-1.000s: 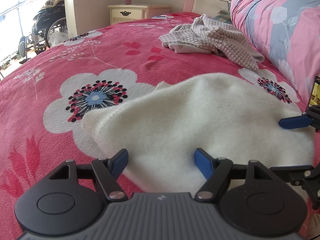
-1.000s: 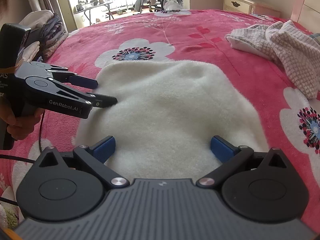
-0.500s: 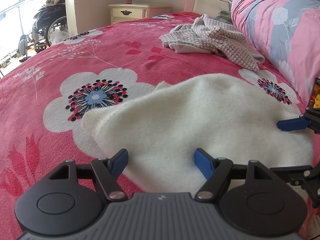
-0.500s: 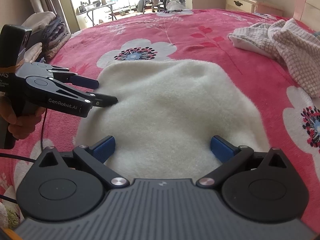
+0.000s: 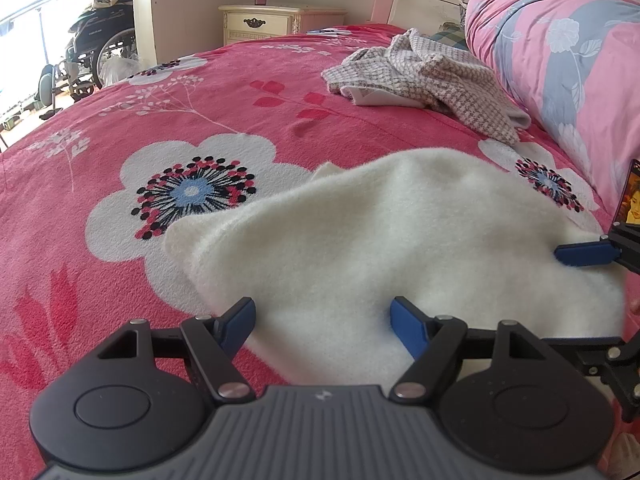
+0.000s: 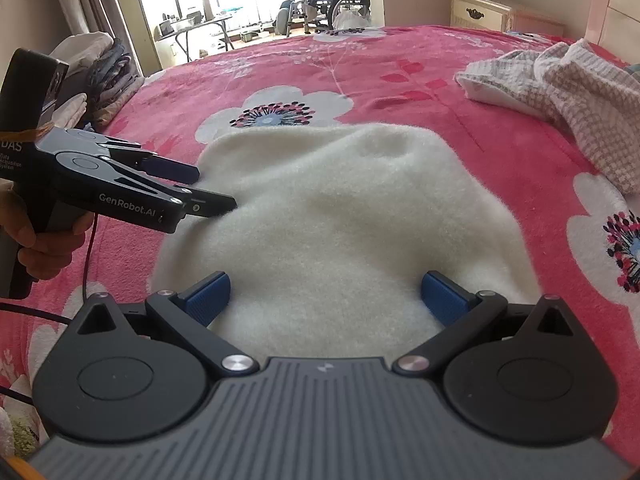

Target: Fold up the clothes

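Bed (image 5: 240, 128): pink spread with large white flowers; carries all the clothes.
White garment (image 5: 400, 248): fluffy cream piece, lying flat and bunched at the middle of the bed, at 6 o'clock in both wrist views. Its near edge reaches under both grippers.
Left gripper (image 5: 322, 320): fingers spread wide over the garment's near edge; fabric lies between the blue fingers (image 5: 240, 318), but they do not pinch it. In the right wrist view it comes in from 9 o'clock (image 6: 214, 190), tips at the garment's side edge, held by a hand (image 6: 44, 240).
Right gripper (image 6: 324, 296): fingers spread wide above the garment's near hem, nothing pinched. In the left wrist view only one blue finger (image 5: 584, 253) shows at 3 o'clock, over the garment's far side.
Checked garment (image 5: 428, 76): crumpled, grey-and-white, at 1 o'clock in the left wrist view, well apart from the white one.
Rolled quilt (image 5: 560, 48): pink and grey, floral, at 2 o'clock, just beside the checked garment.
Nightstand (image 5: 276, 22): cream, at 12 o'clock beyond the bed.
Wheelchair (image 5: 92, 56): at 10 o'clock by the window.
Stacked clothes (image 6: 100, 72): folded pile at 10 o'clock in the right wrist view, off the bed's side.
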